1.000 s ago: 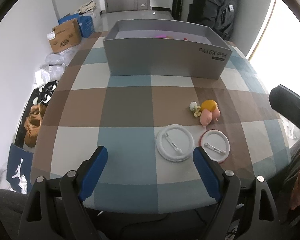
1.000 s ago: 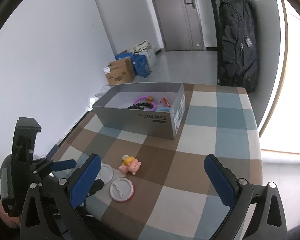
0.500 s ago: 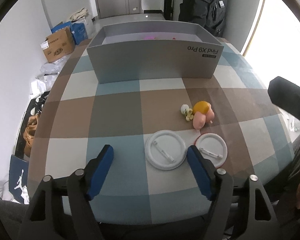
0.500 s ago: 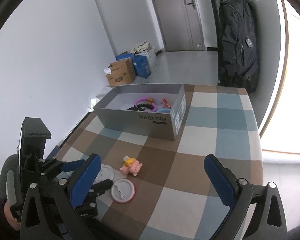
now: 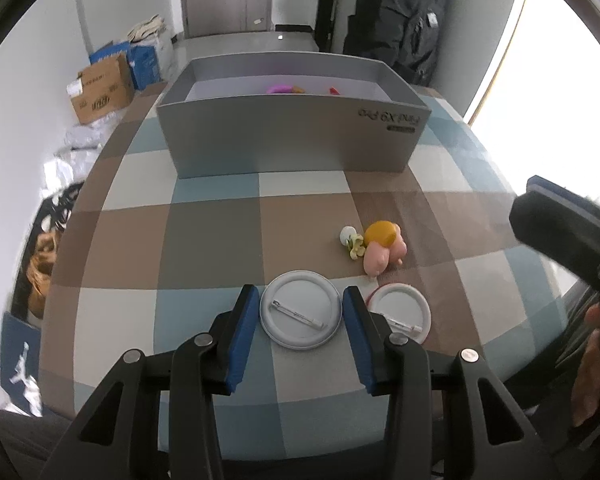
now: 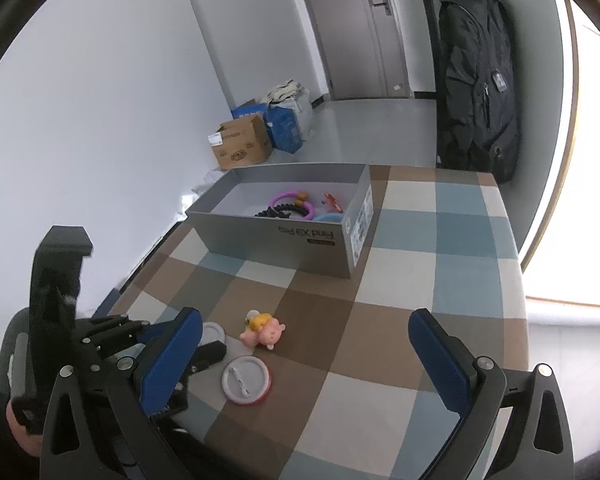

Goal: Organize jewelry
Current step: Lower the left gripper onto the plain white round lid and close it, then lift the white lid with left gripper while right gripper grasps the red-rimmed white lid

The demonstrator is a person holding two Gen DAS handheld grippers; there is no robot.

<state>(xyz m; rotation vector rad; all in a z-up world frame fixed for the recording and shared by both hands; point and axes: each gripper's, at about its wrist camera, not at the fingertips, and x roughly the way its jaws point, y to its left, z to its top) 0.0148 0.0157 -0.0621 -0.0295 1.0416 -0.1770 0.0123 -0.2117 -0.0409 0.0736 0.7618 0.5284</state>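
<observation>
On the table (image 5: 203, 240), two pin badges (image 5: 300, 314) lie side by side, a pig figure (image 5: 382, 250) just behind them, the box (image 5: 291, 140) farther back.

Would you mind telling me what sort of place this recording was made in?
Probably a home entryway or living area: a checkered tablecloth covers the table, a black backpack hangs near a door, and shoes lie on the floor.

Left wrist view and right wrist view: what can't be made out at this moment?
- Gray box contents: near wall hides most in the left wrist view.
- Larger white badge: right wrist view, mostly behind the left gripper, whose jaws are closing around it; pad contact unclear.
- Both badges' fronts: face down.
- Right gripper: open.
</observation>
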